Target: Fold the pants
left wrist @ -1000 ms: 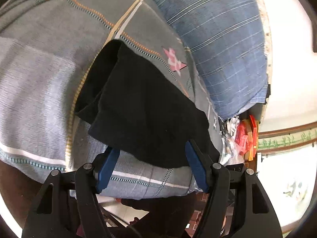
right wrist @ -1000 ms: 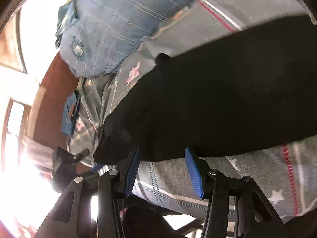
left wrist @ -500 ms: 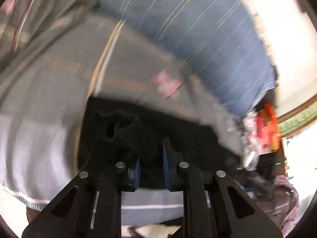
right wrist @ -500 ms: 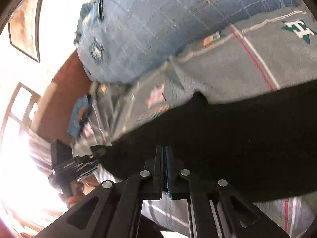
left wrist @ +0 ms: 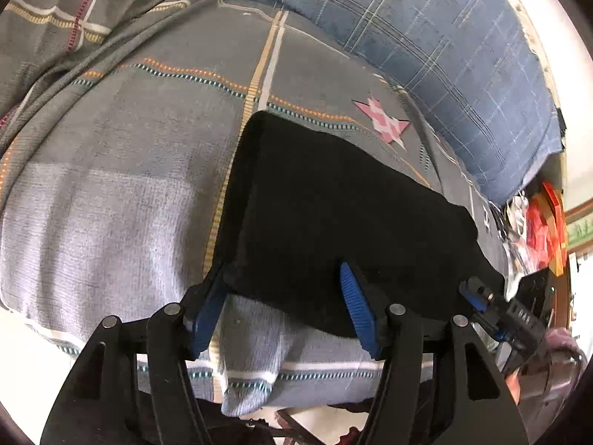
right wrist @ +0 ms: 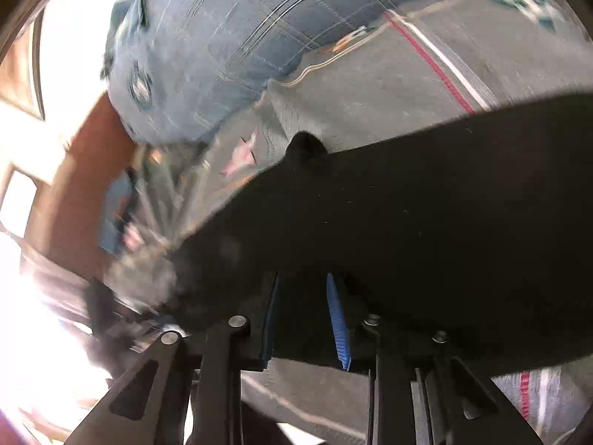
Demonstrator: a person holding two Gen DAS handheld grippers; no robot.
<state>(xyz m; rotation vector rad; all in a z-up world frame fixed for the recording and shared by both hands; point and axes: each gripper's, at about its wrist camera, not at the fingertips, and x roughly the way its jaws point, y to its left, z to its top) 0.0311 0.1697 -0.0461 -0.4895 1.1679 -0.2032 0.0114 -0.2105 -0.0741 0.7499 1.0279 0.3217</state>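
The black pants lie folded in a flat rectangle on the grey patterned bedsheet. My left gripper sits at their near left corner. Its jaws are opening, with the fabric's edge between the blue pads and not pinched. In the right wrist view the pants fill the middle. My right gripper hovers over their near edge, jaws opening, dark cloth in the narrow gap. The right gripper also shows at the pants' right corner in the left wrist view.
A blue checked quilt lies behind the pants, also in the right wrist view. Bunched grey bedding rises at the far left. Red and orange items sit past the bed's right end. The sheet's near edge drops just below the grippers.
Both grippers closed on the pants' near edge half a second ago and have since spread apart. The bunched fabric at the left gripper now lies flat.
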